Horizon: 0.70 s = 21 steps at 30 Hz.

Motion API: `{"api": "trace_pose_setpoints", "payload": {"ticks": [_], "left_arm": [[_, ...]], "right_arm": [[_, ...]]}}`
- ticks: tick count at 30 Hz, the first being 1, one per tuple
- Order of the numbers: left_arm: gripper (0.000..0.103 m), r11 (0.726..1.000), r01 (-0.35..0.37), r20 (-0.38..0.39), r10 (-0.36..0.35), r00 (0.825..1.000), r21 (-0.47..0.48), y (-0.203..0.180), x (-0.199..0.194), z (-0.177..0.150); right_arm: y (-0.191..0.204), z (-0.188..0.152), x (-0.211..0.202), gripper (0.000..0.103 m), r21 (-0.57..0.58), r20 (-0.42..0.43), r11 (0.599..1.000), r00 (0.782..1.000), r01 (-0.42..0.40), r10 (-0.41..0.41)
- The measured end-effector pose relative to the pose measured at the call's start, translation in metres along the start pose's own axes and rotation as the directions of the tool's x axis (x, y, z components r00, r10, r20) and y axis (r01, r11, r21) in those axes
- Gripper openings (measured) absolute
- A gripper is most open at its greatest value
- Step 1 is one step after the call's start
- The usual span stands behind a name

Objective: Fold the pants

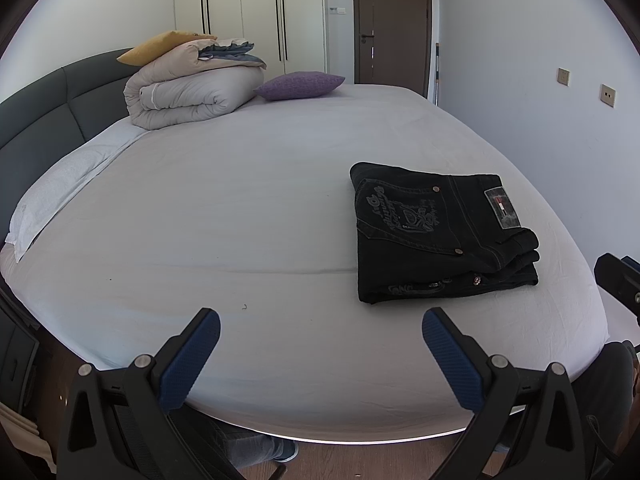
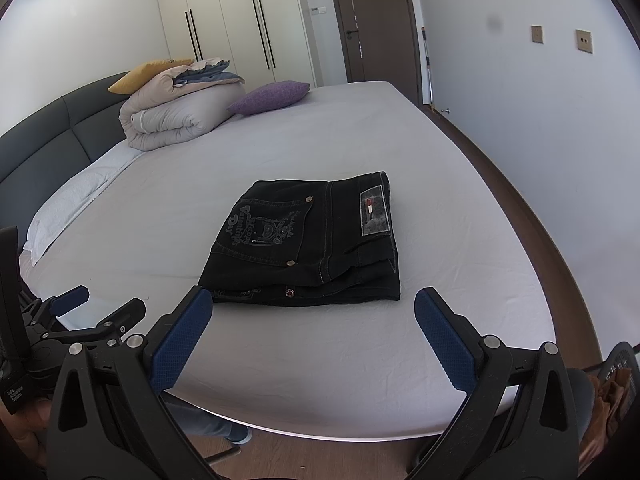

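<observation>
Lying folded into a thick, squarish stack, the black denim pants [image 2: 312, 240] rest on the pale grey bed sheet [image 2: 280, 340] near the bed's foot edge, with nothing touching them. Uppermost is a back pocket stitched with a grey crest and lettering, copper rivets at its corners, and a grey waistband patch bearing a small red and white label. The layered edges and a metal button face the cameras.

The right gripper [image 2: 314, 332] hovers just in front of the stack, its blue, ribbed rubber fingers [image 2: 182, 344] spread wide and holding nothing. The left gripper [image 1: 320, 354] hangs over bare sheet to the left of the pants, fingers [image 1: 192, 360] likewise spread wide and empty.

Farther up the smooth, lightly creased sheet, a rolled beige duvet [image 1: 188, 96] sits by the dark grey padded headboard [image 1: 48, 108], with a mustard yellow cushion [image 1: 160, 46] on top and a purple textured cushion [image 1: 298, 85] beside it. White wardrobe doors [image 1: 256, 16] with long black handles and a brown door [image 1: 392, 24] stand behind.
</observation>
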<state>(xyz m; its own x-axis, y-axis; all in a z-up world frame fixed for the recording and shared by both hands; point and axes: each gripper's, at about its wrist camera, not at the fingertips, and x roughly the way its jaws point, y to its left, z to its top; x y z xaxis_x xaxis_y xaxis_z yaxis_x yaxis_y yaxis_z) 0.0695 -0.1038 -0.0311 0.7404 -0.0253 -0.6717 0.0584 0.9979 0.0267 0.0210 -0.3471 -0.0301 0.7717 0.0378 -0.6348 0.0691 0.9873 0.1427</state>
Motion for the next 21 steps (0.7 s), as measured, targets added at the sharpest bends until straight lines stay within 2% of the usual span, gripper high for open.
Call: {"api": "trace_pose_setpoints", "payload": {"ticks": [21], "left_arm": [[0.103, 1.0, 0.01, -0.002, -0.01, 1.0, 0.003, -0.0029, -0.0016, -0.0042]], "right_arm": [[-0.0017, 0.0, 0.0008, 0.103, -0.001, -0.005, 1.0, 1.0, -0.003, 0.003]]}}
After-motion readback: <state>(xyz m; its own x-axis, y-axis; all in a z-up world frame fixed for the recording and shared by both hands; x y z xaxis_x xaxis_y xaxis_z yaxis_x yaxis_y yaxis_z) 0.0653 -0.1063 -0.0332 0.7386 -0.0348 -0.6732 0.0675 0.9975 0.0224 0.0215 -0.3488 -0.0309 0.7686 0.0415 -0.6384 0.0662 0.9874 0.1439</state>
